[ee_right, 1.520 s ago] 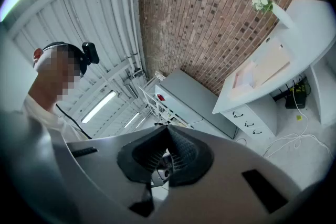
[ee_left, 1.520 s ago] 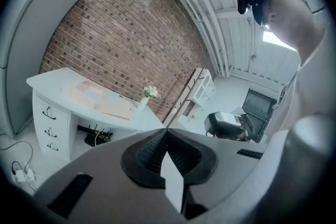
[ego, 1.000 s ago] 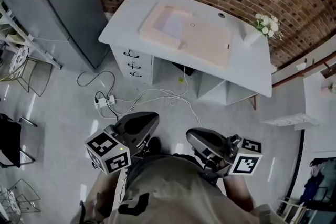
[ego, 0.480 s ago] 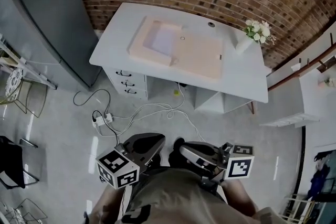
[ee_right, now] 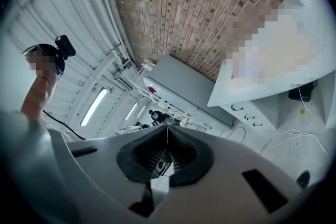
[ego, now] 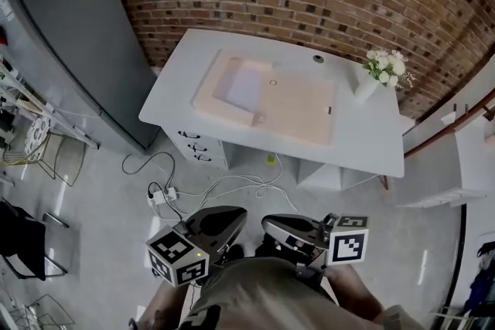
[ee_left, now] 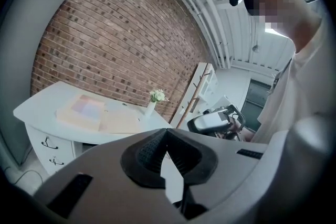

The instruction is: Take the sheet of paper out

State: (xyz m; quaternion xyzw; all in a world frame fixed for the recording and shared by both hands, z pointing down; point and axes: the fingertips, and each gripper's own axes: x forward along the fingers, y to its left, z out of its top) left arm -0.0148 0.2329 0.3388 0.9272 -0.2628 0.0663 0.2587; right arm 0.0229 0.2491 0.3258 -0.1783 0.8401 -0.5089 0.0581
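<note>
A pale lilac sheet of paper (ego: 244, 85) lies in the left half of an open beige folder (ego: 298, 108) on the white desk (ego: 371, 131). In the left gripper view the paper (ee_left: 88, 107) and folder (ee_left: 118, 122) show far ahead. Both grippers hang close to my body, a good way short of the desk. My left gripper (ego: 232, 216) is shut and empty, its tips (ee_left: 167, 131) meeting. My right gripper (ego: 267, 224) is shut too, nothing between its jaws (ee_right: 168, 127). The desk (ee_right: 320, 2) is partly hidden by a mosaic patch in the right gripper view.
A white vase of flowers (ego: 367, 85) stands at the desk's right end. A tall grey cabinet (ego: 77, 50) stands left of the desk. Drawers (ego: 193, 147) sit under its left side. A power strip and cables (ego: 162, 195) lie on the floor between me and the desk. Wire chairs (ego: 39, 143) stand at far left.
Both grippers have drawn closer together and sit lower in the head view. The desk has shifted down the frame. Both stay shut.
</note>
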